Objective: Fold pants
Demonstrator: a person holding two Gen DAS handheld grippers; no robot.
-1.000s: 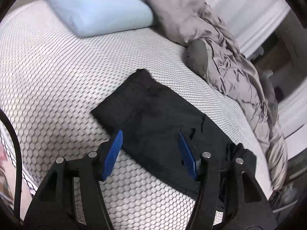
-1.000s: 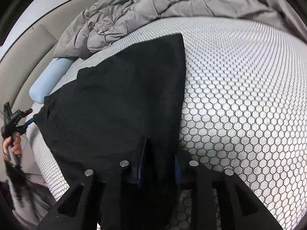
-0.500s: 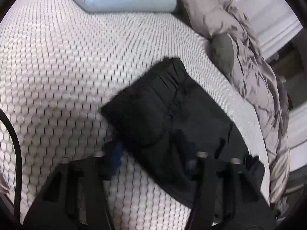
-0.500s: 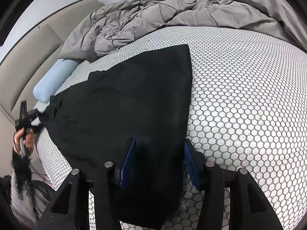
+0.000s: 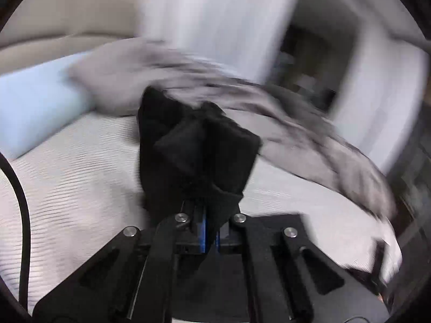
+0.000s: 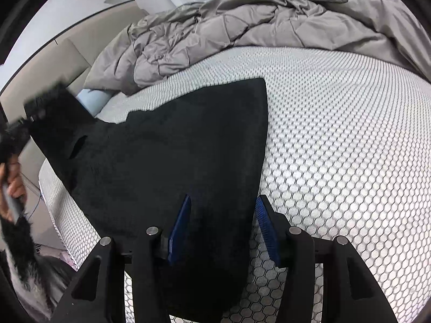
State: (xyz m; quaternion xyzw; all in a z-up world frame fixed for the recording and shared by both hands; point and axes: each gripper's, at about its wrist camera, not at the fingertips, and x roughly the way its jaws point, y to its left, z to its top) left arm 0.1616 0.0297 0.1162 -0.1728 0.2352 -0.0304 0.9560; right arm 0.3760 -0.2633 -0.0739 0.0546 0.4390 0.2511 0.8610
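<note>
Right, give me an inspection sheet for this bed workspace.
Surface: mattress with a white honeycomb cover.
Job's things: black pants spread flat, one end lifted.
Clutter: grey duvet bunched at the far side; light blue pillow.
Grippers: left gripper shut on the pants fabric, view blurred; right gripper open, its fingers astride the near end of the pants.
Cables: black cable beside the left gripper.
Surroundings: beige headboard, white curtain.

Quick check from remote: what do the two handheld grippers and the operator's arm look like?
Both the left gripper and right gripper are black linkage frames with silver pivot bolts and ribbed blue finger pads. A black cable runs beside the left one. The operator's hand shows a fuzzy black sleeve.
</note>
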